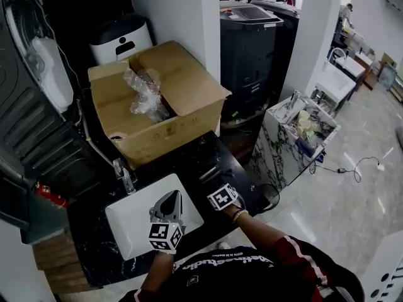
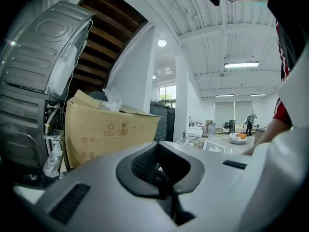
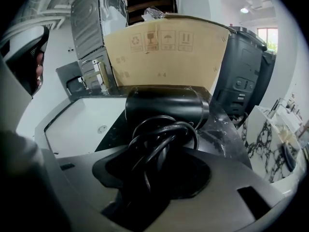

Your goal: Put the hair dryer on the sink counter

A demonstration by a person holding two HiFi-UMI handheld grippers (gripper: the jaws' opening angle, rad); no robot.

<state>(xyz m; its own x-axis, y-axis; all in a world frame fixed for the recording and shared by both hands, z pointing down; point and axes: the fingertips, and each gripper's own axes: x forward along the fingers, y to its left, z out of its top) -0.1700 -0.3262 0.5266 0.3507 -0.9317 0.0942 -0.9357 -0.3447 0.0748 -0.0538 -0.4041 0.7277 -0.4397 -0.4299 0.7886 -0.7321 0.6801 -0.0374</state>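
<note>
Your right tool (image 3: 159, 163) pinched the hair dryer (image 3: 166, 108) by its cord-wrapped handle, the barrel on or just above the black desk (image 3: 227, 134) beside the sink basin (image 3: 82, 124). You needed to settle it flat, away from the basin, before spreading. Your left tool (image 1: 169, 205) was pressed together, empty.

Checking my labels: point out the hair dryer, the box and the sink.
hair dryer (image 3: 166, 105), right gripper view, on its black barrel.
box (image 1: 170, 134), head view, on its front wall.
sink (image 1: 129, 222), head view, on the bare white basin.
</note>
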